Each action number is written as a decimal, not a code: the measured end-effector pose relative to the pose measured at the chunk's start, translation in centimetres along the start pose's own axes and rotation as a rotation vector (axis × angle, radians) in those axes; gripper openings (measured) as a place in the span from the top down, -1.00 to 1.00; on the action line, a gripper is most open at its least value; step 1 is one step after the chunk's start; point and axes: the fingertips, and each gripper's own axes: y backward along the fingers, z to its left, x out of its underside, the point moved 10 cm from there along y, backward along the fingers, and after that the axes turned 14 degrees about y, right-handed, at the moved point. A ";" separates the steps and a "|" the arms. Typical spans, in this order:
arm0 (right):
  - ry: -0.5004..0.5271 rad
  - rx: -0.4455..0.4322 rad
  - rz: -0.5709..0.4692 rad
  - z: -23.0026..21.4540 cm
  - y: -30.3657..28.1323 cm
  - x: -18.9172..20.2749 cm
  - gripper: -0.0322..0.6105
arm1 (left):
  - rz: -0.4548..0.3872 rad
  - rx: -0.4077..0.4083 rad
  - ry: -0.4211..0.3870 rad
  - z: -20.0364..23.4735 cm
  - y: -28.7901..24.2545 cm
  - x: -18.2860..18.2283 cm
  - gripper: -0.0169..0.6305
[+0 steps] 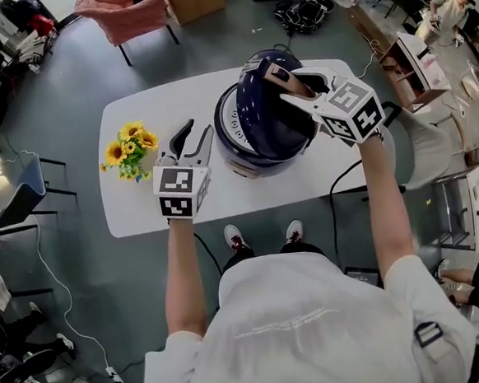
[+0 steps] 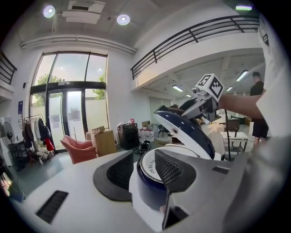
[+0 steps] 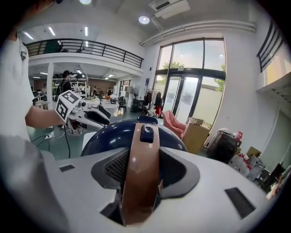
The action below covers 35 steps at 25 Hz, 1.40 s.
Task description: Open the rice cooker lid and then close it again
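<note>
White desk (image 1: pixel 134 211) on a grey floor: the left claw (image 1: pixel 198 130) hangs spread and empty just beside a navy rice cooker (image 1: pixel 244 149) at centre, sunflowers (image 1: pixel 130 150) to its left. The right claw (image 1: pixel 285 84) pinches the brown handle (image 3: pixel 141 168) of the lid (image 1: pixel 262 114), tilted up. Beyond stand 1 pink armchair (image 1: pixel 122 14) and glass doors (image 2: pixel 68 113).

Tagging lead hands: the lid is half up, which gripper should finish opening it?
The right gripper: its fingers clamp the brown handle on the lid. The left gripper hangs open, empty, beside the cooker base.
</note>
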 end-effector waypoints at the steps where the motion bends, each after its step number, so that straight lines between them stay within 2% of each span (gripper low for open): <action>1: -0.003 0.012 -0.010 -0.1 0.8 0.3 0.25 | 0.000 0.004 -0.003 -0.7 -0.1 -0.1 0.45; 12: -0.063 0.138 -0.088 1.2 7.4 3.2 0.24 | 0.019 0.053 -0.034 -5.7 0.3 0.5 0.45; 23: -0.146 0.189 -0.141 2.2 12.1 7.3 0.25 | 0.030 0.090 -0.060 -10.0 -0.5 0.5 0.45; 35: -0.206 0.229 -0.175 3.6 13.7 9.5 0.25 | 0.037 0.136 -0.065 -11.9 -1.7 0.6 0.45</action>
